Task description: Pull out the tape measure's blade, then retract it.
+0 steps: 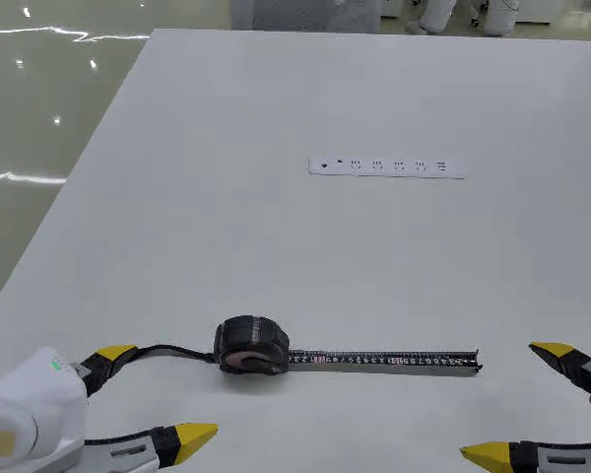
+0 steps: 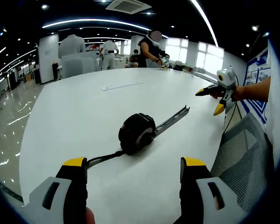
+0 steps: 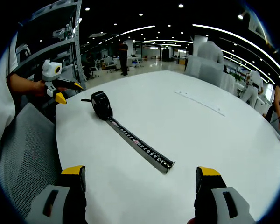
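A black tape measure (image 1: 251,345) lies on the white table (image 1: 305,236), its blade (image 1: 384,360) pulled out to the right and resting flat. A black strap (image 1: 172,350) trails from its left side. My left gripper (image 1: 158,394) stands open just left of the case, fingers apart around nothing. My right gripper (image 1: 527,404) is open beyond the blade's tip, a little to its right. In the left gripper view the tape measure (image 2: 137,133) sits ahead of the yellow-tipped jaws, apart from them. In the right gripper view the blade (image 3: 137,142) ends short of the jaws.
A white power strip (image 1: 386,167) lies flat farther back on the table. A grey mesh chair (image 2: 249,149) stands at the near edge. The table's left edge borders a glossy floor (image 1: 39,118). People and shelving stand far behind.
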Tool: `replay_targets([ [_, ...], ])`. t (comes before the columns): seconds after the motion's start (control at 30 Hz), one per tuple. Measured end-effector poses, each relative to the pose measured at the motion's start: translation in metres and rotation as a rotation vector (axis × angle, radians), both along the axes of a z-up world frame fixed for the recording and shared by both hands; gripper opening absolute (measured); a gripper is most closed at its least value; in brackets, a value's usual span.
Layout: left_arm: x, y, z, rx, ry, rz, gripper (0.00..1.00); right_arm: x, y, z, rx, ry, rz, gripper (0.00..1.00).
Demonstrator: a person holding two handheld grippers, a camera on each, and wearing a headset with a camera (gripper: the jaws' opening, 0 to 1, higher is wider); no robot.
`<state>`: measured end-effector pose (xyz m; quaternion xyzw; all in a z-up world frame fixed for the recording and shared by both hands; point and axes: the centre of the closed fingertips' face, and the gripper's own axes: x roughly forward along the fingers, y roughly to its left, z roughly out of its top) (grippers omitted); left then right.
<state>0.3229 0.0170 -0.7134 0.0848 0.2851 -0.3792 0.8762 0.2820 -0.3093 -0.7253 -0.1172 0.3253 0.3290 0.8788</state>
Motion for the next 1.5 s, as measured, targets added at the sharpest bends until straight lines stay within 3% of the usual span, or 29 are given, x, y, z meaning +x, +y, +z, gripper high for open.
replay_targets([
  [0.77, -0.041, 0.015, -0.008, -0.046, 0.023, 0.099, 0.85, -0.053, -0.007, 0.003, 0.028, -0.022, -0.09, 0.99],
  [1.0, -0.04, 0.017, -0.004, -0.07, 0.02, 0.118, 0.85, -0.06, -0.011, 0.002, 0.03, -0.028, -0.115, 0.99],
  [1.5, -0.041, 0.01, -0.002, -0.065, 0.017, 0.097, 0.85, -0.066, -0.014, -0.002, 0.036, -0.016, -0.129, 0.99],
])
